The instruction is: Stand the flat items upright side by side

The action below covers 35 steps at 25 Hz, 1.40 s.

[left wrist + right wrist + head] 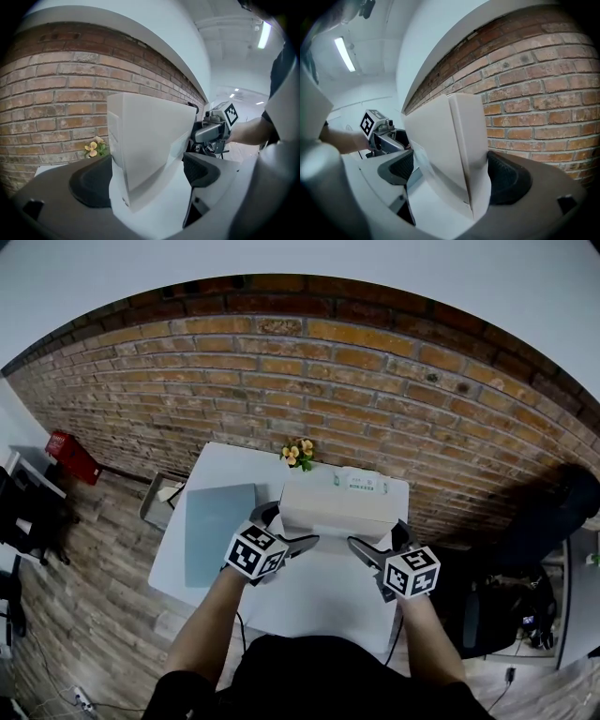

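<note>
- The left gripper (147, 176) is clamped on one end of the white box (333, 502) and the right gripper (450, 176) on the other end. The box stands on its long edge between them, above the back half of the tabletop (319, 601). I cannot tell whether its bottom edge touches the surface.
- The box could slip. Its faces look smooth and the pads grip only the ends, so an uneven squeeze or the two hands drifting apart would likely let one end drop and swing.
- A loose sheet (417, 161) hangs along the lower front of the box. If it folds under as the box is set down, the base would probably rock.
- The box could tip on release. It is tall for the narrow edge it stands on, and if it is let go while leaning it may fall towards the front edge or back against the brick wall (375, 381).
- The flowers (300, 453) sit at the far edge just behind the box, and a push backwards could knock them.
- The grey flat item (220, 531) lies flat by the left edge. If the box ends up skewed or too close to that side, there may be little room to stand the item beside it.
</note>
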Tool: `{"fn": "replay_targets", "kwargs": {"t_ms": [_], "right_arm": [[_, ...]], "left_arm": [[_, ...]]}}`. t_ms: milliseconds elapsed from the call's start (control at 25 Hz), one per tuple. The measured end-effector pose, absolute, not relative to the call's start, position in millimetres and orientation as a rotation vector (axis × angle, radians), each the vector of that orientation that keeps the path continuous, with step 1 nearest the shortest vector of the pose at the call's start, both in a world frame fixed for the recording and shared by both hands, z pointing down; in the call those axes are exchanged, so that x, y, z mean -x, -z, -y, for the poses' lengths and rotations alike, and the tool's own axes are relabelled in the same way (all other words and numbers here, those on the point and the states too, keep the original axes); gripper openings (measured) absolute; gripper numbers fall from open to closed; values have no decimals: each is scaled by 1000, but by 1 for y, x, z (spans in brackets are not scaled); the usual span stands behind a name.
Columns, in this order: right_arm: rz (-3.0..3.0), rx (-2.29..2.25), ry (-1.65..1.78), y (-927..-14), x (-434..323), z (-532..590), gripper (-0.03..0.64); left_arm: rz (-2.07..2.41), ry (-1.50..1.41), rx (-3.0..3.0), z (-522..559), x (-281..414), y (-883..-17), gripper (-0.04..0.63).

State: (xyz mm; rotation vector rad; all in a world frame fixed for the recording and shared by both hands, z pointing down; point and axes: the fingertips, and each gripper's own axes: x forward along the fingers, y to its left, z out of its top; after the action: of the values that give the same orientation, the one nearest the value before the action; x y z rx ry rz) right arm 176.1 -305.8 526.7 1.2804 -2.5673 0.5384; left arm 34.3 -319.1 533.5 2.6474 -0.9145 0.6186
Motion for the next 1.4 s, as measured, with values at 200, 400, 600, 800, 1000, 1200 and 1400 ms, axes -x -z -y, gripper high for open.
{"fn": "replay_targets", "kwargs": {"t_ms": [200, 400, 600, 800, 1000, 1200, 1400], "right_arm": [[2579, -1252, -535, -523, -176, 304, 502], [2579, -1250, -533, -519, -183, 302, 500], [2586, -1264, -547, -518, -187, 303, 500], [2596, -1281, -537, -514, -192, 300, 500], [2613, -1322, -584, -512, -205, 296, 502], [2612, -1329, -599, -520, -221, 284, 512], [2599, -1308, -650, -539, -232, 263, 518]], "left_arm": [[933, -645, -2630, 317, -32, -539, 502], [959, -629, -2621, 316, -28, -536, 502], [987, -612, -2611, 318, -17, -533, 502], [1027, -595, -2593, 313, -7, -531, 502], [1113, -550, -2544, 306, 2, -531, 502], [1240, -491, -2474, 292, 9, -530, 502], [1338, -468, -2407, 270, 18, -534, 502]]}}
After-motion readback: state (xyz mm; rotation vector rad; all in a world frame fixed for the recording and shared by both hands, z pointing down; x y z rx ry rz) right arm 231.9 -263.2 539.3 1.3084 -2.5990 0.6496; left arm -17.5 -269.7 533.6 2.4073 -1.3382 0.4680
